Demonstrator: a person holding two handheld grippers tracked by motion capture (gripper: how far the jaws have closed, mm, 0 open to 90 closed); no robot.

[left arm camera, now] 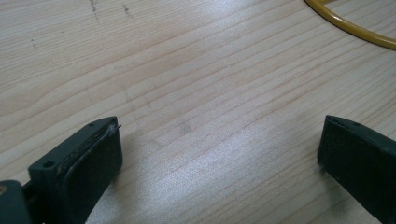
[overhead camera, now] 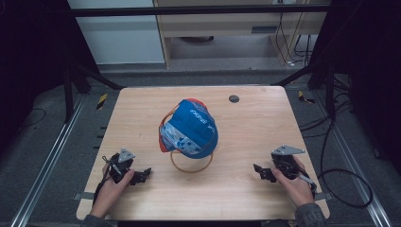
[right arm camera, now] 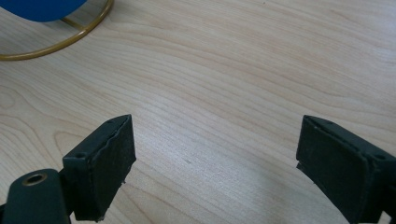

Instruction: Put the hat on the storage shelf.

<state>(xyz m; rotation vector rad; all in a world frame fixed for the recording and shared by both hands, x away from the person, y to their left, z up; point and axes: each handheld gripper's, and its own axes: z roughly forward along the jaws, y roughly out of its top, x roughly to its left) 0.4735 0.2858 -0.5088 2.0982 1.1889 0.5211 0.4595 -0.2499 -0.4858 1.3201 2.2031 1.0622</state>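
Observation:
A blue cap (overhead camera: 191, 128) with white print and an orange-red edge hangs on a yellow wire stand whose ring base (overhead camera: 191, 166) rests on the middle of the wooden table (overhead camera: 236, 198). My left gripper (overhead camera: 146, 174) lies near the front left, open, jaws wide apart over bare wood (left arm camera: 219, 140), the yellow ring (left arm camera: 355, 30) at the upper right of its view. My right gripper (overhead camera: 257, 171) sits at the front right, open, nothing between its jaws (right arm camera: 215, 154). Its view has the ring (right arm camera: 65, 39) and the blue cap (right arm camera: 42, 7) at top left.
A small dark round grommet (overhead camera: 233, 99) sits in the table's far side. Black frame bars (overhead camera: 80, 75) and cables (overhead camera: 340, 184) flank the table. A cabinet (overhead camera: 227, 23) stands beyond the far edge.

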